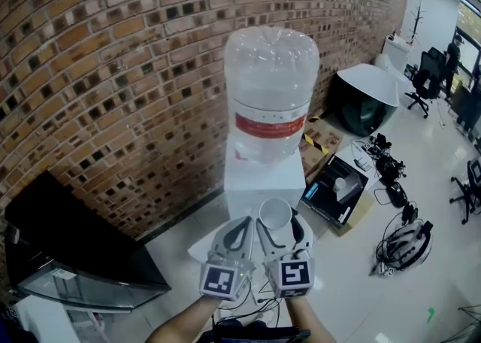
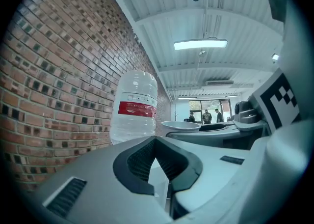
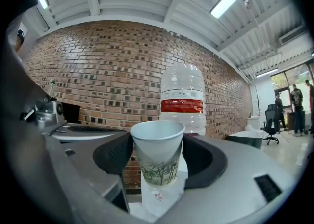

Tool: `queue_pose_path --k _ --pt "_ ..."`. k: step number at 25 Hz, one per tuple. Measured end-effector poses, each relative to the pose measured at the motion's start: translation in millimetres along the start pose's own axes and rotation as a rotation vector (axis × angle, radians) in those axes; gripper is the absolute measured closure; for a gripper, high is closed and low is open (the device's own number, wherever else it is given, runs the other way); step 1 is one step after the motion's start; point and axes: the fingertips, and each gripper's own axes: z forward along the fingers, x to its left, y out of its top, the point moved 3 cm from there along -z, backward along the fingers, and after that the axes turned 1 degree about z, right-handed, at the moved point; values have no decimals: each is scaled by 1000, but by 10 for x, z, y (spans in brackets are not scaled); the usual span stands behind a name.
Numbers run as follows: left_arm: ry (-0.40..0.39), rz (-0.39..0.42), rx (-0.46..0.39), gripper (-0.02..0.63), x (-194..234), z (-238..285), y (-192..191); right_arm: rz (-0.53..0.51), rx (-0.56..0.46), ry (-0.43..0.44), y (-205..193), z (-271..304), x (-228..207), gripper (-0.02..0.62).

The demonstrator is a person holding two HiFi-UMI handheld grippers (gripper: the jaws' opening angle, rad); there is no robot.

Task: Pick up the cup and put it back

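Note:
A white paper cup with a green plant print hangs upright in the air in front of the water dispenser. My right gripper is shut on the cup, one pad pressing each side. In the right gripper view the cup fills the gap of the right gripper, with the big clear bottle behind it. My left gripper sits close to the left of the right one, shut and holding nothing. In the left gripper view the left gripper points at the bottle, and the cup rim shows to the right.
A brick wall runs behind the dispenser. A black cabinet stands at the left. On the floor to the right are an open box, cables and headsets, and a black round tub. Office chairs stand farther off.

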Motion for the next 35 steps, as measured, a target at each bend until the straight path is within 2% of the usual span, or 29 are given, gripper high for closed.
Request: queue_pose_path --k 3,9,12,21,28,35 --pt "-11 -1 25 615 -2 45 -67 21 3 13 -68 75 -13 272" --pt "16 27 20 614 110 158 -342 43 7 30 -315 248 -47 272" --pt "21 25 16 614 143 190 -621 27 23 41 -642 319 -100 272" --pt "34 28 11 614 293 179 -1906 41 30 41 -1906 614 -167 272" --pt "38 35 21 614 427 59 -3116 -9 61 50 -3243 784 -194 272" --pt "39 27 27 614 519 -69 -4289 10 43 36 -4376 961 -202 272"
